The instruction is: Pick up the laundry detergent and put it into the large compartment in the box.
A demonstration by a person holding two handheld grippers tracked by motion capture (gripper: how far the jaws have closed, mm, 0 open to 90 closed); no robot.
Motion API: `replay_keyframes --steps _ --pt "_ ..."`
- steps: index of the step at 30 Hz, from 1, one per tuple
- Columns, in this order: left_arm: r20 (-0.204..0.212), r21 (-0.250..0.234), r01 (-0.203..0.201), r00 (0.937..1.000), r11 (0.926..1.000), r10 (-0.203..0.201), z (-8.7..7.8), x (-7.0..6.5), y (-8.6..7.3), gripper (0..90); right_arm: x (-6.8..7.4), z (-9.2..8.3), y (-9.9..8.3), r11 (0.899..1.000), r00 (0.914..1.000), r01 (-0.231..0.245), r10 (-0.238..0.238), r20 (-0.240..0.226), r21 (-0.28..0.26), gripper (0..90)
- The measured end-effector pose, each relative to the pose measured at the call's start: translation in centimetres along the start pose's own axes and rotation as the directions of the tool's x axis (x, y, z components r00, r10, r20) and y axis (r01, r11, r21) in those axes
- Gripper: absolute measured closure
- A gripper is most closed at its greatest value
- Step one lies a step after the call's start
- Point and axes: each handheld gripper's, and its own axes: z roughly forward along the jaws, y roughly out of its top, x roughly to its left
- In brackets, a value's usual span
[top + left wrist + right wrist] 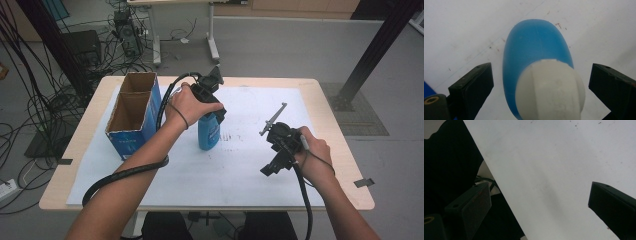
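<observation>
On the white sheet (250,170) covering the table, a blue bottle (208,132) with a white cap (550,91) stands upright near the centre, just right of an open cardboard box (134,114). Left gripper (214,114) hangs directly over the bottle, pointing down; in the left gripper view its jaws stand wide apart, one on either side of the cap, with clear gaps, gripping nothing. Right gripper (272,162) is held well apart to the right, above bare sheet near the table's front edge; in the right gripper view its jaws are likewise spread wide and empty.
</observation>
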Motion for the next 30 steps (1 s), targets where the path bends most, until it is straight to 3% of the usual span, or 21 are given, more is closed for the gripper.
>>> replay_keyframes --steps 30 --pt "0.011 -0.005 0.000 0.9999 1.0000 0.000 -0.07 -0.08 -0.11 5.7 0.13 -0.14 -0.12 1.000 1.0000 0.007 -0.007 0.004 0.000 4.2"
